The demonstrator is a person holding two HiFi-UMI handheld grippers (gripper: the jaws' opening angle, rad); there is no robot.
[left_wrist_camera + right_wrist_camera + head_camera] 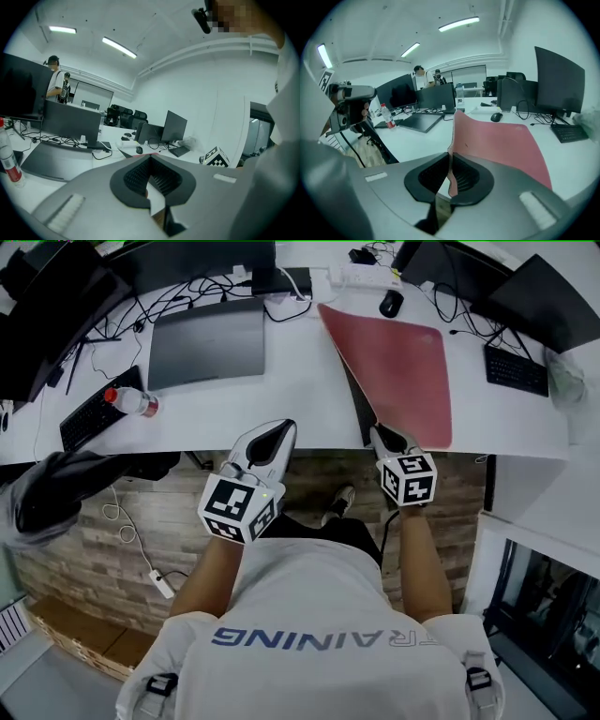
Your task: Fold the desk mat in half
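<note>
A red desk mat lies on the white desk, right of the middle. Its left edge is lifted, so the dark underside shows. My right gripper is at the desk's front edge, shut on the mat's near-left corner. In the right gripper view the mat's edge stands upright between the pads of that gripper, and the rest of the mat spreads away to the right. My left gripper hovers at the front edge, left of the mat. Its jaws meet at the tips with nothing between them.
A closed grey laptop sits at the left of the desk, with a water bottle and a keyboard nearer the front left. A mouse and a power strip lie behind the mat, and a second keyboard lies to its right.
</note>
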